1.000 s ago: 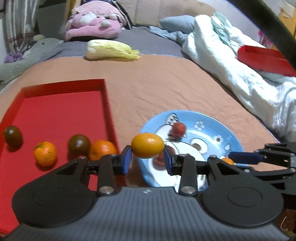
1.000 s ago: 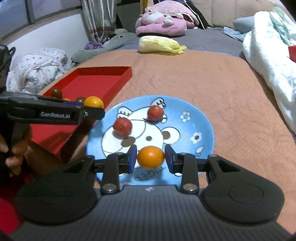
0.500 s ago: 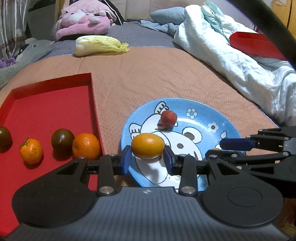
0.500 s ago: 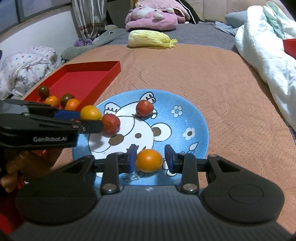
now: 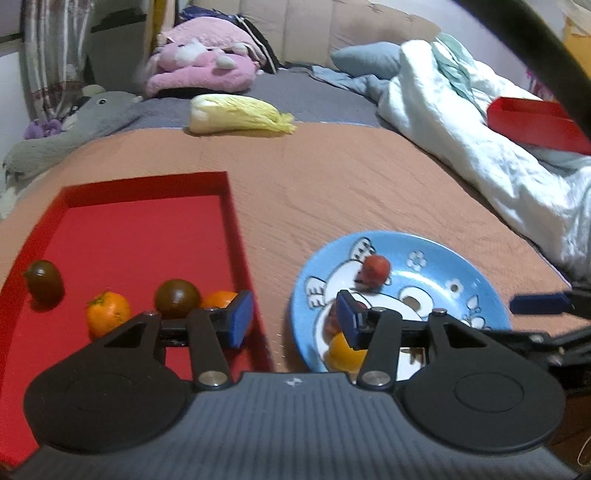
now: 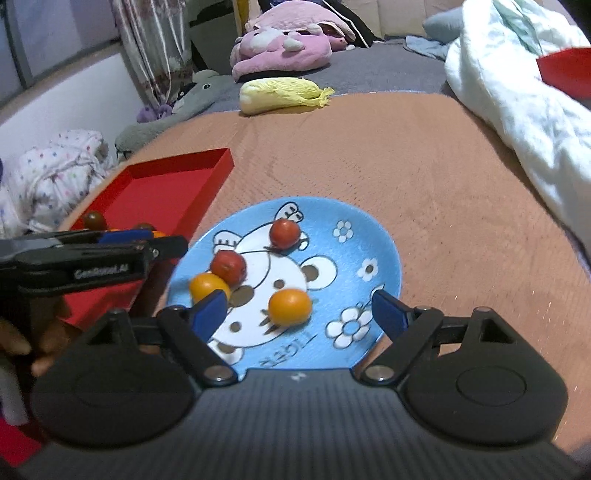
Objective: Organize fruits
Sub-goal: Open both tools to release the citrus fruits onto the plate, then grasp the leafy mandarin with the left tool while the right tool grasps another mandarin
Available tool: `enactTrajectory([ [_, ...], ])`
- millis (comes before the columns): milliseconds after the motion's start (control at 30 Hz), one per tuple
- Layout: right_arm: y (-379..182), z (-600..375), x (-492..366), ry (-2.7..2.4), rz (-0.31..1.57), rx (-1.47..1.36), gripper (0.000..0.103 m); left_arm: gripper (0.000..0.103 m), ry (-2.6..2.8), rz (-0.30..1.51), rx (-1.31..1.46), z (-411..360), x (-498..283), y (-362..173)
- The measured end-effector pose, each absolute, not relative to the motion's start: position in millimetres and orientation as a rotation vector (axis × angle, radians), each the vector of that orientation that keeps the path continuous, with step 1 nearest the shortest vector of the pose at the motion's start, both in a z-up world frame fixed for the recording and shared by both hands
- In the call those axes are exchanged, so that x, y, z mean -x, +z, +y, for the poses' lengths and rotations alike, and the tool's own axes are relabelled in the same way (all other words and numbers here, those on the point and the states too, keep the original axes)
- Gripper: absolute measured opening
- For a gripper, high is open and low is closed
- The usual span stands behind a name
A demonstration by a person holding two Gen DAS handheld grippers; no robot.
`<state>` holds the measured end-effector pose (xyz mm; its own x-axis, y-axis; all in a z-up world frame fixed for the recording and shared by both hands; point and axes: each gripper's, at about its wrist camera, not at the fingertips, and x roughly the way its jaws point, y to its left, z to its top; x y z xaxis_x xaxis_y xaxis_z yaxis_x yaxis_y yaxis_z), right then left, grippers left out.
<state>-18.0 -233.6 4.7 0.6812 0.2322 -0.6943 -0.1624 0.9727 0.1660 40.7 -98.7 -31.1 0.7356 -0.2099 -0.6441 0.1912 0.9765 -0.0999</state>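
Both oranges (image 6: 289, 307) newly on plate (image 6: 384, 254)

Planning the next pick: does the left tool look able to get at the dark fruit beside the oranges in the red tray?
Probably yes. The left tool is open and empty, and the dark fruit sits uncovered just ahead of its left finger.

I look across a bed under a brown cover (image 6: 369, 155), grey sheet (image 5: 295, 96) beyond it. A beige headboard (image 5: 332, 29) backs the pillow (image 5: 365, 59). A white duvet (image 6: 517, 92) lies bunched on my right, a curtain (image 6: 151, 48) and white wall (image 6: 74, 99) on my left.
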Motion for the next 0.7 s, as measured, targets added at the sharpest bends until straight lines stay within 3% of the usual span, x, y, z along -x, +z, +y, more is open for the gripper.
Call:
enactTrajectory([
  [233, 7.0, -217.6, 22.8, 0.215, 0.81, -0.025, 0.087, 0.065, -0.168, 0.691, 0.022, -86.2, -36.0, -25.1],
  [533, 29.6, -184.5, 26.1, 0.117, 0.648, 0.13, 0.087, 0.065, -0.101, 0.684, 0.081, -59.1, -31.3, -19.1],
  [700, 26.7, -181.9, 23.3, 0.164, 0.687, 0.166, 0.087, 0.066, -0.086, 0.68, 0.094, -52.8, -29.3, -16.4],
])
